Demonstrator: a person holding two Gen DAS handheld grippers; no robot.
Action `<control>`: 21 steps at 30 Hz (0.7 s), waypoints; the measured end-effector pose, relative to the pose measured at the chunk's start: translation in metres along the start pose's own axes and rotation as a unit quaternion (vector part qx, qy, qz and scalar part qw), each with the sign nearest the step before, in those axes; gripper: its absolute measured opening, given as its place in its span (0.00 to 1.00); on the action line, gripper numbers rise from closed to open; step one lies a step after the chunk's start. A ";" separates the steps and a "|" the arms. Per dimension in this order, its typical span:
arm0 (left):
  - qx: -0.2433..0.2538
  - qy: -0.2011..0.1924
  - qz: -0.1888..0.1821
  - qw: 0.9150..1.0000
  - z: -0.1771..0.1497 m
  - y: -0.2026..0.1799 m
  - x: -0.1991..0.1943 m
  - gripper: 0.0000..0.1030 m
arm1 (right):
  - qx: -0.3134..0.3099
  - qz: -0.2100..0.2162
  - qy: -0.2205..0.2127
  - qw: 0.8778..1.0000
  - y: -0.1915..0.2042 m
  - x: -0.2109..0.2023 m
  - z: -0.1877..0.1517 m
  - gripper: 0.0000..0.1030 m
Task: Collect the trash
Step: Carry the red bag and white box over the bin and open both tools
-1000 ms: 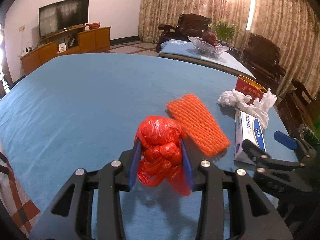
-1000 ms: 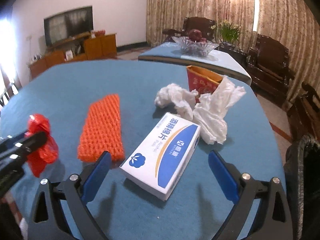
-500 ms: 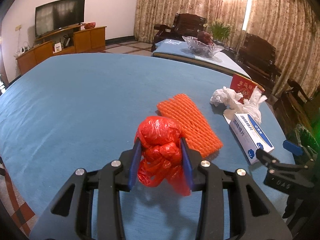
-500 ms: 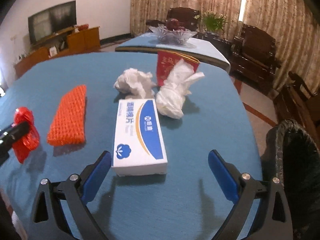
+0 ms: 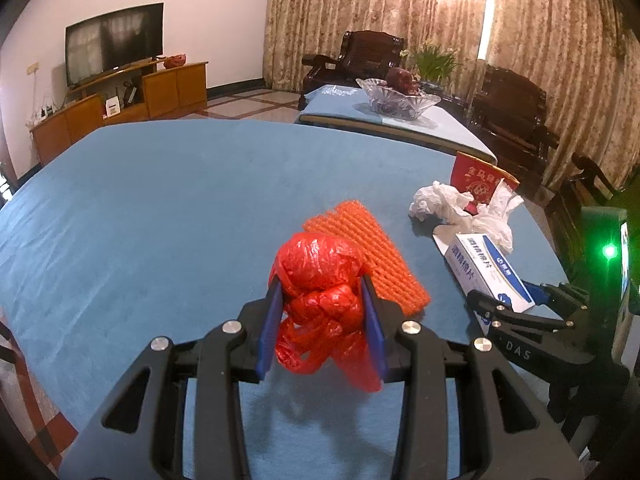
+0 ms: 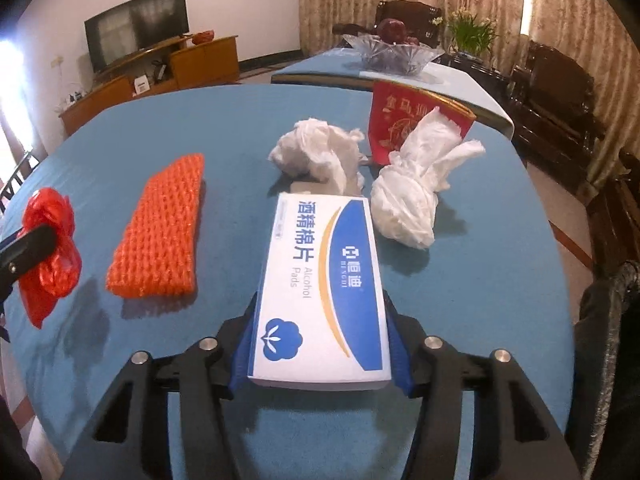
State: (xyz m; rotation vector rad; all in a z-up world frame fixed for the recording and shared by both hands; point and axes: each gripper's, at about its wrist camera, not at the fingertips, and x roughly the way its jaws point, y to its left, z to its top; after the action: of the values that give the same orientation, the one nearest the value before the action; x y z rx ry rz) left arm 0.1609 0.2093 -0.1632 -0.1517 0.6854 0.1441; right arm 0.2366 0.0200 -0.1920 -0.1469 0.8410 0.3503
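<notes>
Both wrist views low over blue table (image 5: pixel 140 220), facing curtains, sharing perhaps everything

right gripper (image 6: pixel 320 346): just closed, pads against alcohol pads box (image 6: pixel 320 280) | orange foam net (image 6: pixel 160 228) left

Blue-covered table (image 5: pixel 140 208) fills middle of both views. Dark television (image 5: pixel 114 42) upper left, on wall above low wooden cabinet (image 5: pixel 120 100); small red object (image 5: pixel 175 61) on cabinet top. Second blue-topped table (image 6: pixel 460 76) at upper centre-right, bearing glass bowl (image 6: pixel 394 54) with dark red fruit inside. Green potted plant (image 6: pixel 470 34) just behind it. Dark carved wooden chairs (image 5: pixel 372 54) against patterned curtains (image 5: pixel 332 12) across top. Tiled floor (image 5: pixel 248 102) between cabinet and far table.
</notes>
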 end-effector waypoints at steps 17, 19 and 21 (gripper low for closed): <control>0.029 -0.042 -0.022 0.998 0.029 -0.044 -0.041 0.35 | -0.009 0.018 -0.078 0.997 -0.014 -0.109 0.014 0.53; 0.033 -0.048 -0.025 0.998 0.032 -0.052 -0.049 0.35 | -0.005 0.018 -0.086 0.996 -0.019 -0.120 0.015 0.53; 0.038 -0.053 -0.030 0.997 0.034 -0.061 -0.055 0.35 | 0.001 0.016 -0.094 0.995 -0.025 -0.132 0.016 0.53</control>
State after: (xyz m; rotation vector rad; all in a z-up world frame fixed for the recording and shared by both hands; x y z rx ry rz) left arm 0.1511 0.1518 -0.0962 -0.0907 0.5793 0.0670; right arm 0.1760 -0.0318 -0.0822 -0.0972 0.6583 0.3882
